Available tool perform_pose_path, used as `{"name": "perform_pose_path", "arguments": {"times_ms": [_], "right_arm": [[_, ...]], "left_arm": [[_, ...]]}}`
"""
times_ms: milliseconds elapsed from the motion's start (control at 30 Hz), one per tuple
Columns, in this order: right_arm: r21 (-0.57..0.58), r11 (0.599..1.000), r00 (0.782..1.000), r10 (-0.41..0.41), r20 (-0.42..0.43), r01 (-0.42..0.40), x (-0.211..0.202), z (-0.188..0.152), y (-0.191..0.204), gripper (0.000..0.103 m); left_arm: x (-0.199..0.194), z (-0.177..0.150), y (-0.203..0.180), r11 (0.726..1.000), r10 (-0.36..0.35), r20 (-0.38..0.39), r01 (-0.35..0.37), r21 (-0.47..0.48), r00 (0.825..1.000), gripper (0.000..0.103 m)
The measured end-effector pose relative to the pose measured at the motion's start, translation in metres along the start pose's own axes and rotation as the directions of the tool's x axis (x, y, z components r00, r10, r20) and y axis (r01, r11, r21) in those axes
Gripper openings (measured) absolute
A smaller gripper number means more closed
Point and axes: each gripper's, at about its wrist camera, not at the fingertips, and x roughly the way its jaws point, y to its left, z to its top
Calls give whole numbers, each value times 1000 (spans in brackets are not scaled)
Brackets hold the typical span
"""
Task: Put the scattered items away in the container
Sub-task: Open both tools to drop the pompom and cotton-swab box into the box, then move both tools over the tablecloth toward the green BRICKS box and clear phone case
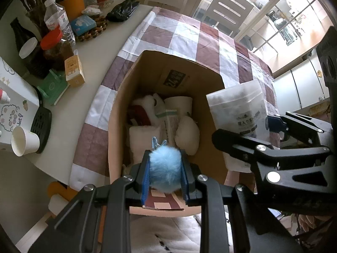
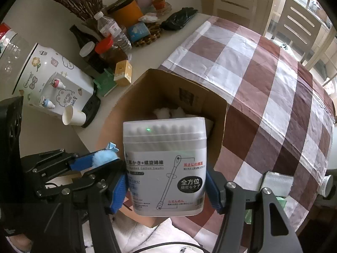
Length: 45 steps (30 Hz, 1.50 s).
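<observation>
Drop step: left claw [image 1: 165, 169] clamped on blue pompom clip [image 1: 165, 164], lower centre of frame, over cardboard box [image 1: 118, 113]. Right claw [image 2: 168, 182] grips cotton swab tub [image 2: 166, 166] at box's near edge. Next: both release inside.

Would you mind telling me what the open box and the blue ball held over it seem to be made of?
Box: plain brown corrugated cardboard, matte, judging by its folded flaps. Blue ball: apparently soft faux fur, its fuzzy fibres squeezed between the left gripper pads.
</observation>
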Motion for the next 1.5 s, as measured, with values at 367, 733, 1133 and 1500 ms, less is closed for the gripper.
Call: {"name": "perform_pose_path", "arguments": {"times_ms": [367,733,1133,1500], "right_arm": [[-22,1000,1000,3,-4,-3,4,10,3,65],[-131,991,999,-7,50,14,-11,23,19,71],[-75,997,996,-12,90,19,-31,12,-1,72],[95,994,998,-49,51,44,-36,-42,-50,72]], "left_arm": [[2,6,0,1000,7,-1,-7,-1,1000,28],[-8,7,-3,999,25,22,-25,-31,999,70],[-13,-1,-23,999,32,22,-32,-1,999,70],[-6,-11,-62,995,34,-4,-33,90,999,70]]}}
